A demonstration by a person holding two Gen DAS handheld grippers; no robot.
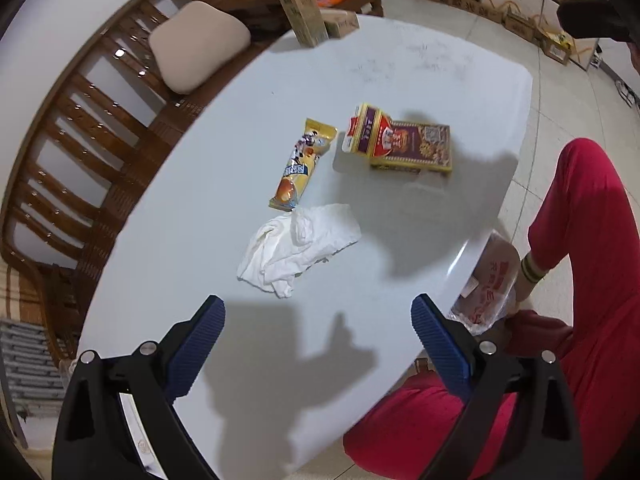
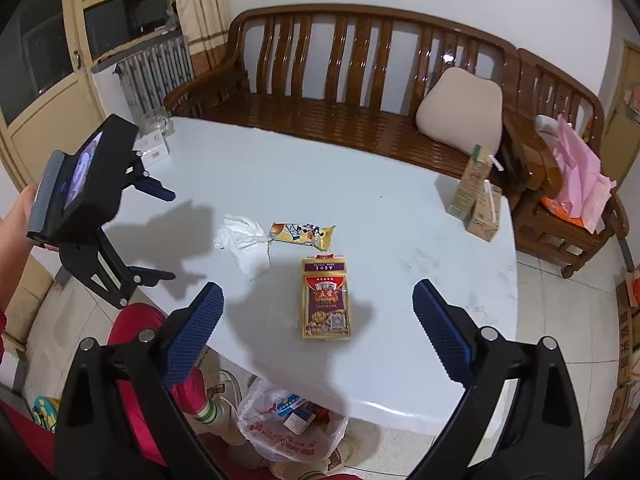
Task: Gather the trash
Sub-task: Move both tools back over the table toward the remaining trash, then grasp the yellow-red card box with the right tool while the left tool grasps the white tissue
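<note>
On the white table (image 1: 400, 72) (image 2: 320, 168) lie a crumpled white tissue (image 1: 298, 246) (image 2: 242, 246), a yellow snack wrapper (image 1: 300, 166) (image 2: 302, 234) and an opened purple-and-gold card box (image 1: 400, 144) (image 2: 326, 300). My left gripper (image 1: 318, 322) is open and empty, just short of the tissue; it also shows in the right wrist view (image 2: 160, 234). My right gripper (image 2: 316, 316) is open and empty above the card box. A clear plastic trash bag (image 2: 288, 428) (image 1: 488, 276) with waste in it sits on the floor under the table's near edge.
Two drink cartons (image 2: 476, 200) (image 1: 308, 12) stand at the table's far corner. A glass mug (image 2: 156, 122) and white box sit at another corner. A wooden bench (image 2: 340, 92) with a beige cushion (image 2: 460, 108) runs behind. Red-trousered legs (image 1: 580, 240) are beside the table.
</note>
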